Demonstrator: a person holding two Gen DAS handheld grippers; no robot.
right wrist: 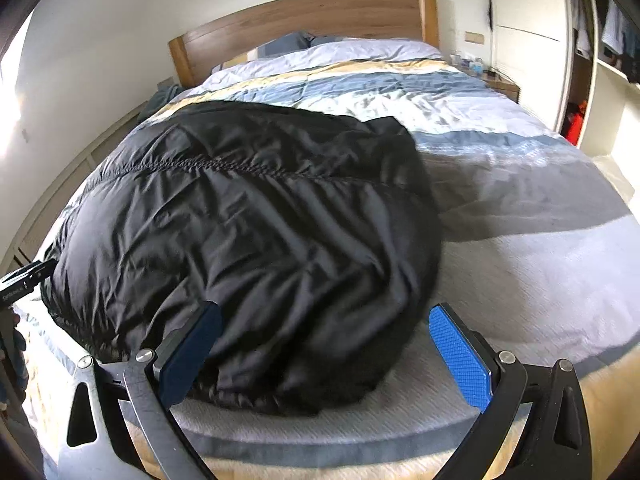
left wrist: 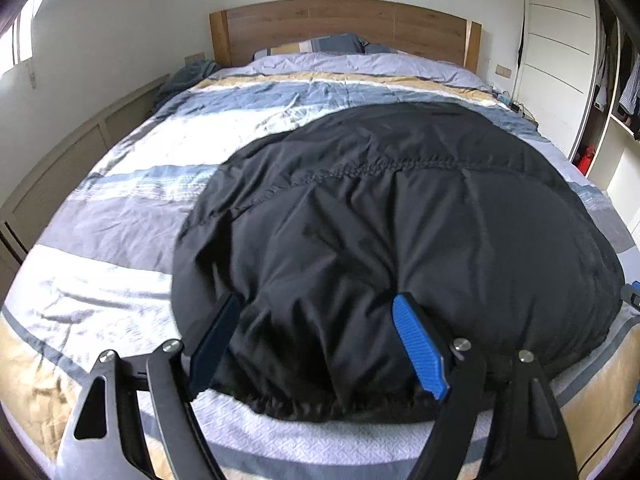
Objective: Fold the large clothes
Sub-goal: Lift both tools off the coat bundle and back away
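While the black jacket [left wrist: 400, 240] lies spread across the striped bedcover [left wrist: 140, 200], puffy and creased, we see both grippers held low over its near hem at the foot of the bed. Our left gripper [left wrist: 316, 320] stands with its jaws wide apart; the jacket's gathered hem shows in the gap between the blue pads [left wrist: 420, 348], but the pads do not press on the cloth. Our right gripper [right wrist: 326, 330] is likewise spread wide, its left pad over the jacket's near right corner and its right pad over bare bedcover; nothing is clamped. In the right wrist view the jacket's right edge looks blurred. A stitched seam [left wrist: 380, 166] runs across the jacket from side to side, roughly halfway up its length. In the left view the jacket sits toward the right half of the bed; in the right view it fills the left half, with open bedcover [right wrist: 540, 240] beside it. At the far end we note the wooden headboard [left wrist: 344, 28] and pillows [left wrist: 316, 46] against it. A white wardrobe [left wrist: 560, 60] stands to the right, with clothes hanging in an open section. Part of the other tool shows at the left edge of the right view, just beside the jacket.
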